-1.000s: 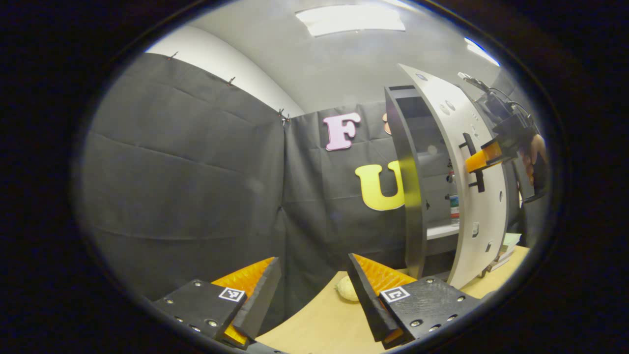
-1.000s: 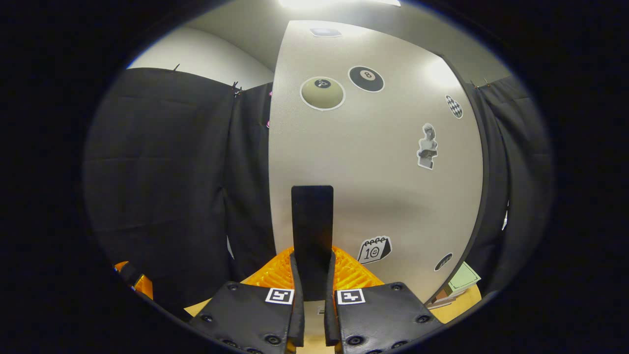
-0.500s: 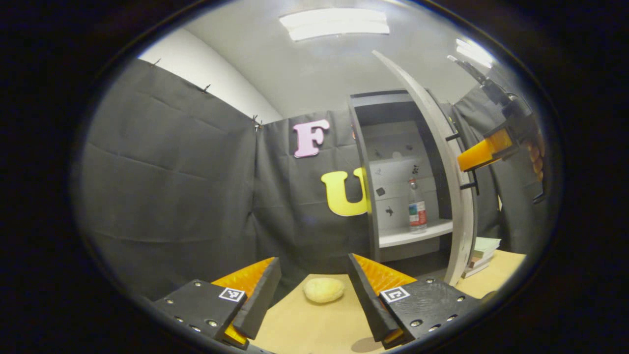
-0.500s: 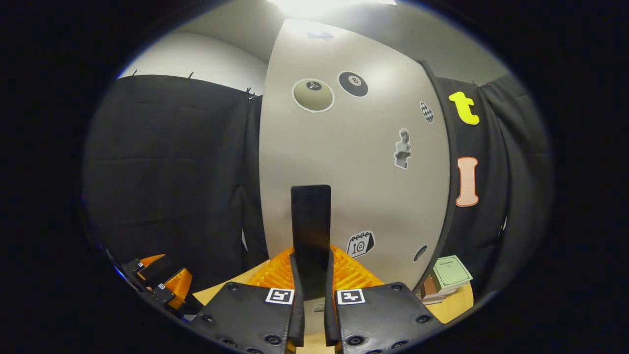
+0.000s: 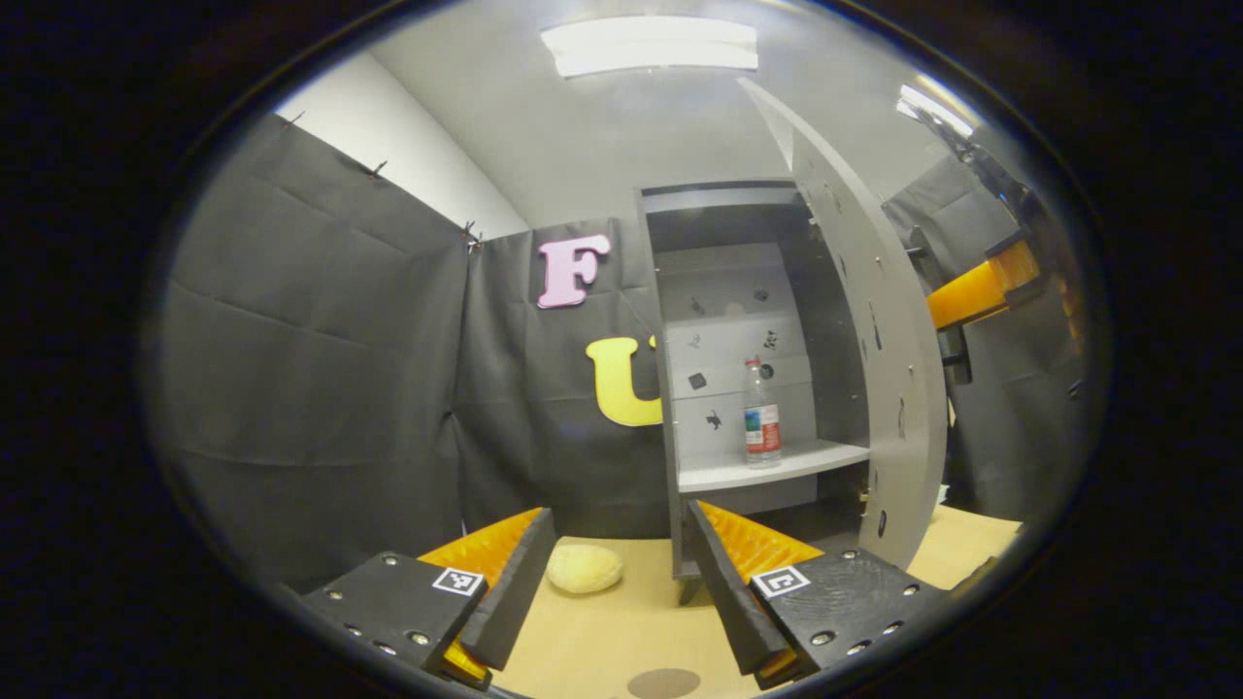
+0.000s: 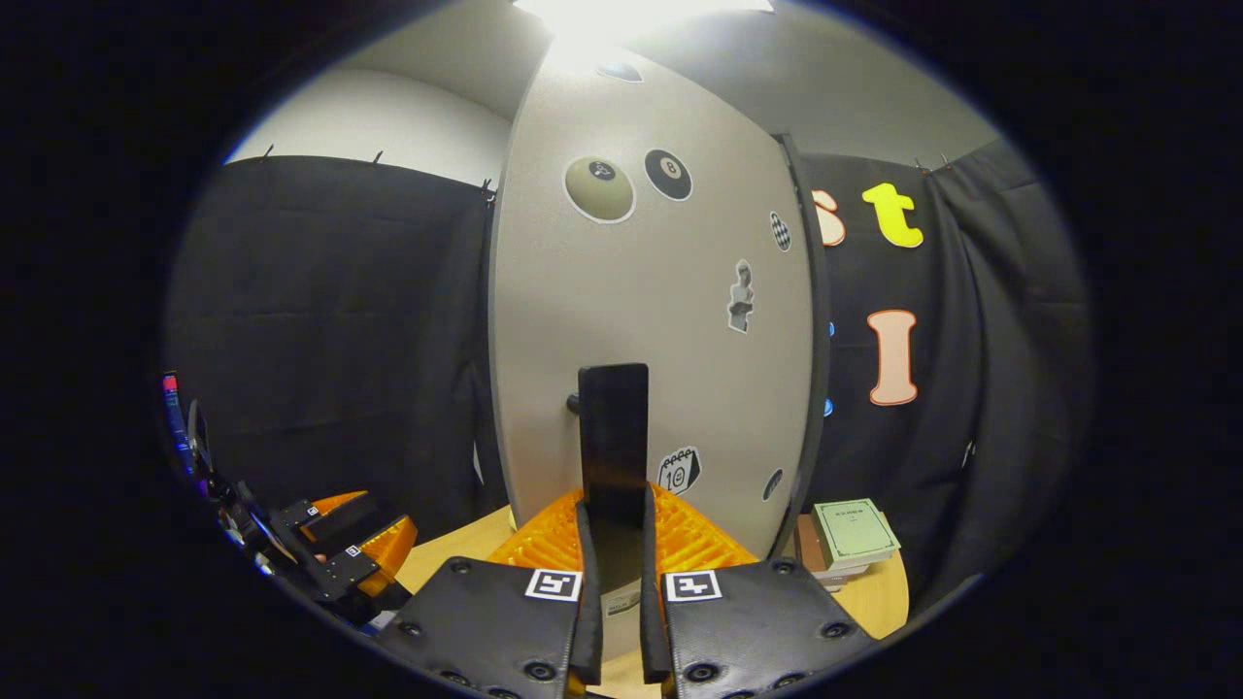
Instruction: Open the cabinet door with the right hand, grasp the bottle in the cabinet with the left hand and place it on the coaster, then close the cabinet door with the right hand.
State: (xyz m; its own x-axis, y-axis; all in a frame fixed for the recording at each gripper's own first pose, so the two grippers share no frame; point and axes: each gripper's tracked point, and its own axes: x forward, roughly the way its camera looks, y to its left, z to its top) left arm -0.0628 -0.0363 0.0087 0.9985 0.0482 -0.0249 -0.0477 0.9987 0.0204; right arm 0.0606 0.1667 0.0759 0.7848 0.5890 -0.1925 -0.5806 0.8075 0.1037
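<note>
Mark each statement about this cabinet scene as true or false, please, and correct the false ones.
1. The cabinet door is open. True.
2. The bottle lies on its side. False: it stands upright on the shelf.
3. The right gripper has its fingers closed on the door handle. True.
4. The left gripper holds the bottle. False: it is open and empty.
5. A stack of books sits on the table. True.

Bright ceiling light (image 5: 649, 45) overhead; glare on cabinet door (image 6: 660, 320); strong fisheye edge bending.
</note>
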